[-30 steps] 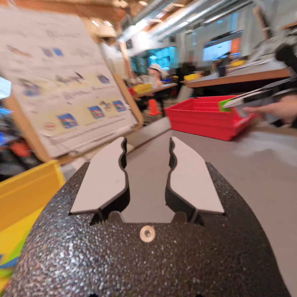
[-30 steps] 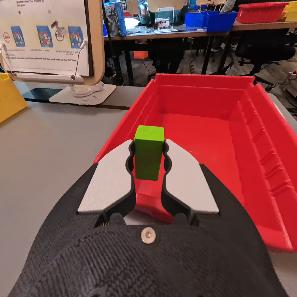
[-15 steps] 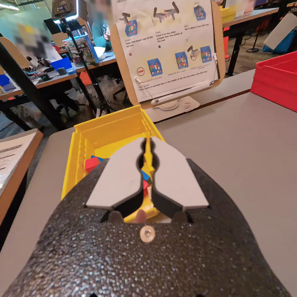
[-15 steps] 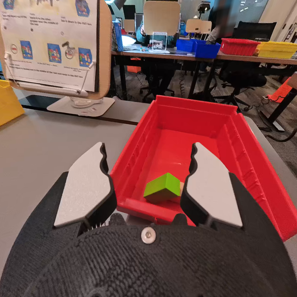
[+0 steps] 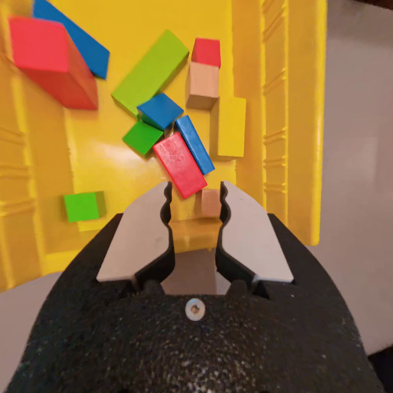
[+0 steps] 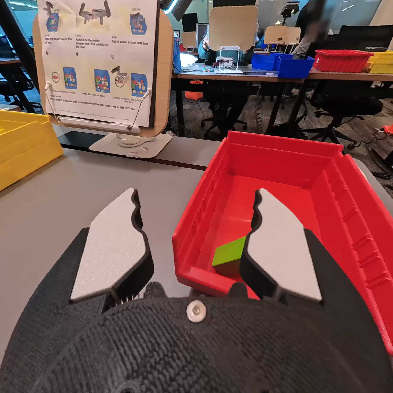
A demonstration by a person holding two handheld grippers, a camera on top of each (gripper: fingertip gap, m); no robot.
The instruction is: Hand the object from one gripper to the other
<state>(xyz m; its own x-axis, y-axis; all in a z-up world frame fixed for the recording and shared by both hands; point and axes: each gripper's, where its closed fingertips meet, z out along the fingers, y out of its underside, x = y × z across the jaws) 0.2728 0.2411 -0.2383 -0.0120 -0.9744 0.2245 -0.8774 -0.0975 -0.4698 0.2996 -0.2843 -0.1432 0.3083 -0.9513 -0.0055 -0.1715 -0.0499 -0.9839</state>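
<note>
The left gripper (image 5: 194, 200) points down into a yellow bin (image 5: 276, 127) full of wooden blocks, its fingers (image 5: 144, 223) spread apart and gripping nothing. A red block (image 5: 179, 164) lies at twelve o'clock from the fingertips, its near end reaching between them without touching either, and a blue block (image 5: 194, 144) lies along its right side. A tan block (image 5: 210, 203) sits just inside the right fingertip. More blocks are scattered beyond: a light green one (image 5: 150, 73) at eleven o'clock, a small green cube (image 5: 81, 207) at nine o'clock, a big red one (image 5: 49, 57) at ten o'clock. The right gripper (image 6: 196, 210) hangs over the grey table (image 6: 74, 202) at the near left corner of a red bin (image 6: 350, 234), its fingers (image 6: 112, 244) wide apart with nothing held. A green block (image 6: 228, 254) lies on the floor of the red bin near its front wall, partly hidden behind the right finger. A sheet on a stand (image 6: 100, 63) is at eleven o'clock, and the yellow bin (image 6: 25, 146) shows at nine o'clock.
</note>
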